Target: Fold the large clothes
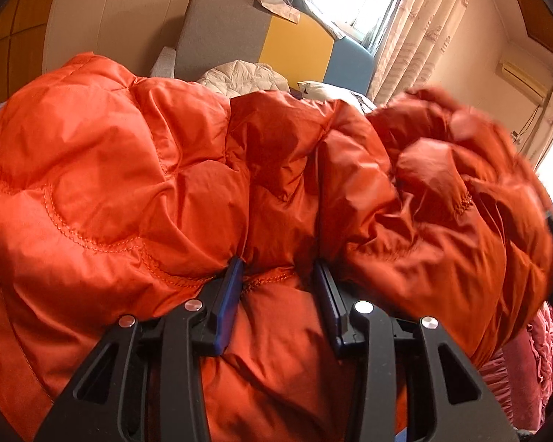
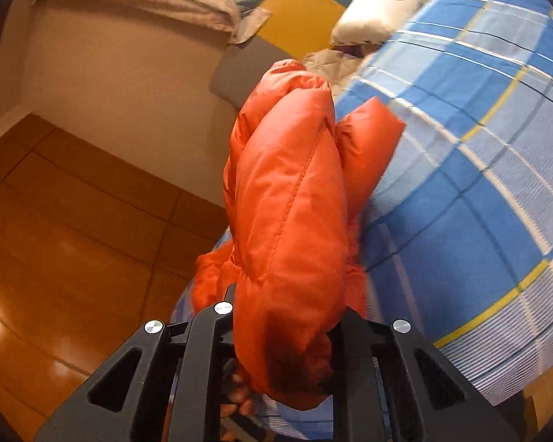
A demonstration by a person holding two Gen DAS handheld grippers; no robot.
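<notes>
Left hand-held gripper [image 1: 280, 276] pinching orange puffer jacket [image 1: 129, 169], right hand-held gripper [image 2: 287, 305] clamping its bunched fabric, no readable labels

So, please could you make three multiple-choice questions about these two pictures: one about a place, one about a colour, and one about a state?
1. In the left wrist view, where is the white quilted item?
A. behind the jacket
B. on the floor
C. in the left gripper

2. Which colour is the puffy jacket?
A. green
B. orange
C. black

3. What is the state of the right gripper?
A. wide open, holding nothing
B. out of view
C. closed on jacket fabric

Key: 1 A, it shows above the jacket's far edge; 2 B, both views show orange; 3 C, fabric is bunched between the fingers.
</notes>
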